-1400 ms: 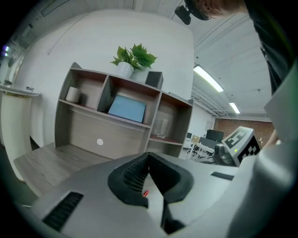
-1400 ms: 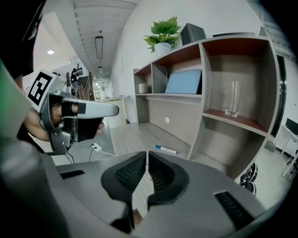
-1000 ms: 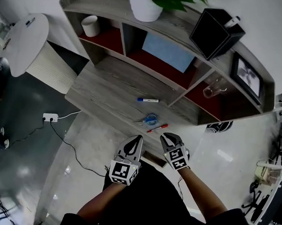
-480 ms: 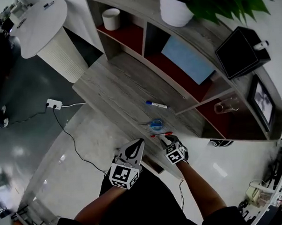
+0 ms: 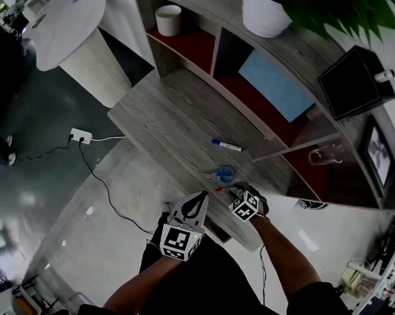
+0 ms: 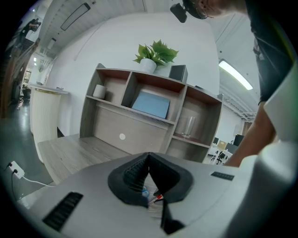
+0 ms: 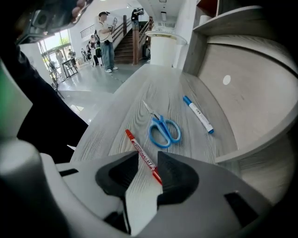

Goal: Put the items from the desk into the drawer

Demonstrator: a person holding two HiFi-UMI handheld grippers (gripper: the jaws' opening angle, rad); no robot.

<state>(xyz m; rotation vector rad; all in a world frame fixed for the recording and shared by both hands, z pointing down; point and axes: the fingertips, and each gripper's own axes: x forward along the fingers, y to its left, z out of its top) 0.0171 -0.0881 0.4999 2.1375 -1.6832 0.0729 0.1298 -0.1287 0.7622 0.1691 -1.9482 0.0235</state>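
Note:
On the grey wooden desk (image 5: 163, 116) lie a blue marker (image 5: 226, 146) (image 7: 198, 113), blue scissors (image 5: 222, 175) (image 7: 164, 130) and a red pen (image 7: 139, 153). My right gripper (image 5: 235, 190) (image 7: 148, 159) points steeply down at the desk's near edge. Its jaws have just been opening and stand open astride the red pen, whose near end lies between them without the pads pressing on it. In the head view the gripper hides most of the pen. My left gripper (image 5: 199, 198) (image 6: 149, 155) hovers beside it, off the desk's front edge, shut and holding nothing.
A shelf unit (image 5: 261, 111) rises behind the desk with a white cup (image 5: 168, 20), a blue board (image 5: 275, 85), a glass (image 5: 320, 157) and a potted plant (image 5: 269, 10). A white round counter (image 5: 71, 35) stands left. A power strip (image 5: 80, 136) and cable lie on the floor.
My right gripper came down to the desk edge over the red pen, rolled, and its jaws spread apart. The left gripper stayed about where it was.

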